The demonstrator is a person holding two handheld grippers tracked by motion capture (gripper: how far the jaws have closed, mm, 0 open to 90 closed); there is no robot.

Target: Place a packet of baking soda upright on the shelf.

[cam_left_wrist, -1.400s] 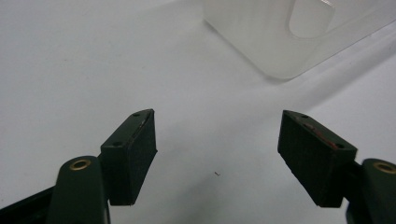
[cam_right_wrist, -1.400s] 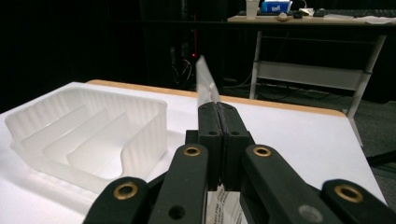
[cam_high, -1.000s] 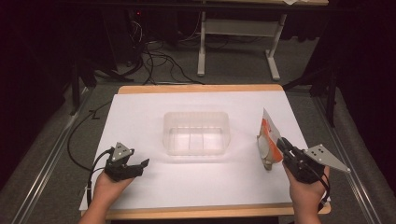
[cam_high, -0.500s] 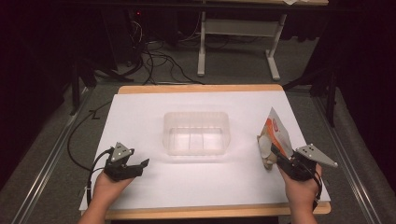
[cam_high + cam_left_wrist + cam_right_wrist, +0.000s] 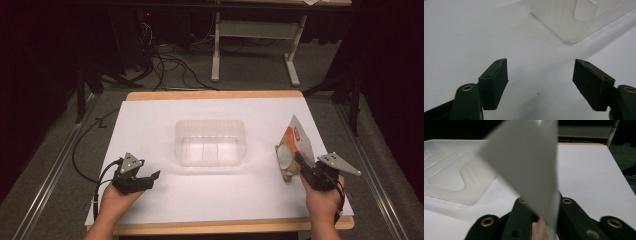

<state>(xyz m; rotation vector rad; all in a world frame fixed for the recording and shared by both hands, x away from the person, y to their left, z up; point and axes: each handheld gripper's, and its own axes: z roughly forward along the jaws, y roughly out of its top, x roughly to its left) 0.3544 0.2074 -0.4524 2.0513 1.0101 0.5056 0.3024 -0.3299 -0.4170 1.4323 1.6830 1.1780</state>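
Observation:
An orange and white snack packet stands tilted at the right of the white table, held by my right gripper, which is shut on its lower end. In the right gripper view the packet's pale back rises between the closed jaws of my right gripper. A clear plastic tub sits at the table's middle, with nothing in it. My left gripper rests at the near left, open, nothing between its pads; the tub's corner lies ahead of it.
The white sheet covers a wooden-edged table. Cables and a desk frame stand on the dark floor behind. A black cable hangs off the left edge.
My right gripper has drawn back toward the near edge with the packet, which now stands more upright. The left gripper has stayed still.

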